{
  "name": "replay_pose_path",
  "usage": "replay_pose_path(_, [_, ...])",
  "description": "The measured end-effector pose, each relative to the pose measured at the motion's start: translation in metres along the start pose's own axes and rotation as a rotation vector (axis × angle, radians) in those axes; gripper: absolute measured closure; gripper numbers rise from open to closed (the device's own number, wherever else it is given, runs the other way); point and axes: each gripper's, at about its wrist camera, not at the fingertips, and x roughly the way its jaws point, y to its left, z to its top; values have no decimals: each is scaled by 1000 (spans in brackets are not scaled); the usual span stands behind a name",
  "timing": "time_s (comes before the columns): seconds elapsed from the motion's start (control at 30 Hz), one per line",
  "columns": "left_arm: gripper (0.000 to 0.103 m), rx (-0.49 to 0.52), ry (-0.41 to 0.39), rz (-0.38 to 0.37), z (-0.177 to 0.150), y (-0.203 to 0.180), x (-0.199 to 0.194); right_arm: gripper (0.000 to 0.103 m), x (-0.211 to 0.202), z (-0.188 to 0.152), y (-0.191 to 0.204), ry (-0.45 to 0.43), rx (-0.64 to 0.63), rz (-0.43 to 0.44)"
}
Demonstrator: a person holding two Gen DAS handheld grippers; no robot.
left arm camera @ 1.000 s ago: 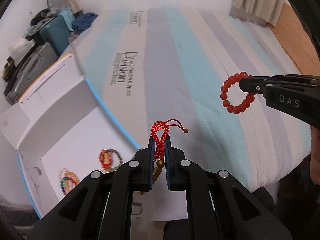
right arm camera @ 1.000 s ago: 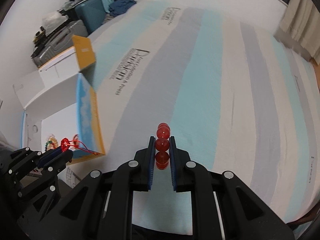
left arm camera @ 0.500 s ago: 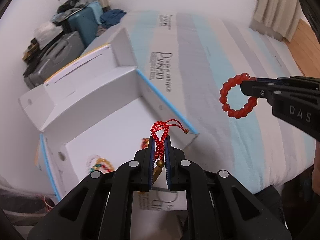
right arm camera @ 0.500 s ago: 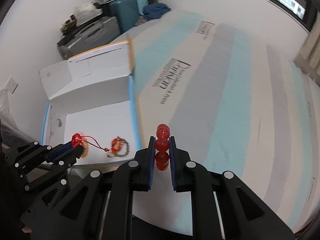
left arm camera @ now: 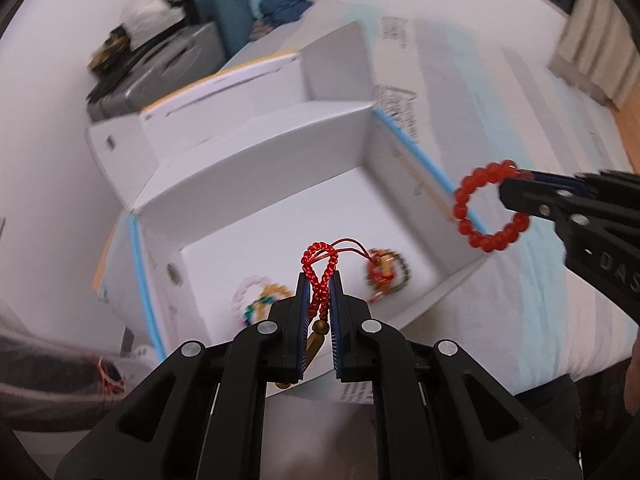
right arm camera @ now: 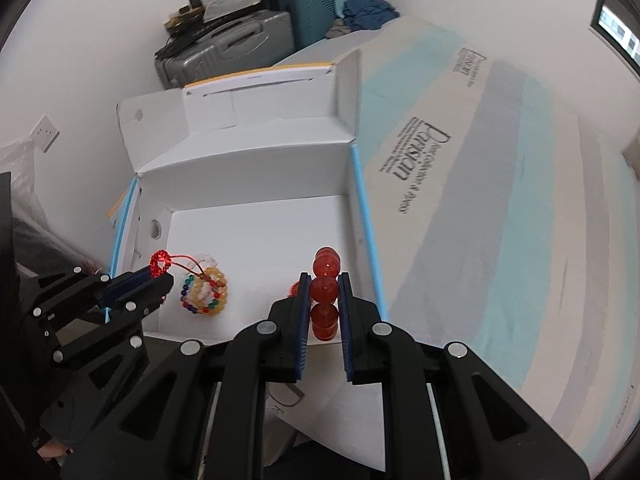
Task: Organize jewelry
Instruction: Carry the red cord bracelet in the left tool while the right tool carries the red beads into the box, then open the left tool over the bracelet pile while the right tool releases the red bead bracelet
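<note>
My left gripper is shut on a red braided cord bracelet with a brass bead, held above the open white box. To its right, my right gripper is shut on a red bead bracelet over the box's blue-edged right wall. In the right wrist view the red beads sit clamped between the right gripper pads, and the left gripper holds the cord bracelet at the left. On the box floor lie a multicoloured bead bracelet and a red-and-gold one.
The box rests on a striped mattress with its lid flaps standing up behind. Suitcases and piled clothes stand against the white wall beyond. A curtain hangs at the far right.
Both grippers have swung left from above the mattress to above the open box, each still holding its bracelet. The bracelets on the box floor now lie just ahead of the fingertips.
</note>
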Motion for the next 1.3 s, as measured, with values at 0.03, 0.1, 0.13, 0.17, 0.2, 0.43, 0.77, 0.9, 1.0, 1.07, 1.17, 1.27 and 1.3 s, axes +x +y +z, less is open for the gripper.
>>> replay_pose_path(0.03, [94,-13,14,3,-1,7,5,91,3,0,4,5,-3,4])
replay_pose_path(0.1, [94,-26,34,4,-5,15,11,91,14,0,14,24,-17,9])
replay_pose_path(0.13, [94,-32,46,1,-6,18,16,91,19,-1,17,34,-22,13])
replay_pose_path(0.17, [94,-40,60,-4,-8,23,21,91,26,-1,20,46,-25,17])
replay_pose_path(0.2, [94,-46,71,-5,-9,27,26,91,33,-1,23,58,-27,20])
replay_pose_path(0.43, [94,-65,151,-15,-17,47,65,91,76,1,37,130,-43,29])
replay_pose_path(0.77, [94,-72,265,-21,-26,60,116,91,131,0,42,217,-43,25])
replay_pose_path(0.9, [94,-71,297,-26,-29,60,129,91,145,-3,42,243,-40,20])
replay_pose_path(1.0, [94,-69,312,-29,-31,60,135,91,153,-5,41,256,-39,13])
replay_pose_path(1.07, [94,-70,318,-30,-32,60,138,91,158,-6,41,266,-35,12])
replay_pose_path(1.17, [93,-73,323,-30,-32,59,141,90,162,-8,43,272,-35,12])
replay_pose_path(1.27, [89,-78,318,-27,-32,62,140,89,160,-8,43,265,-30,11])
replay_pose_path(1.3, [88,-77,315,-24,-33,61,139,89,158,-7,43,256,-28,9])
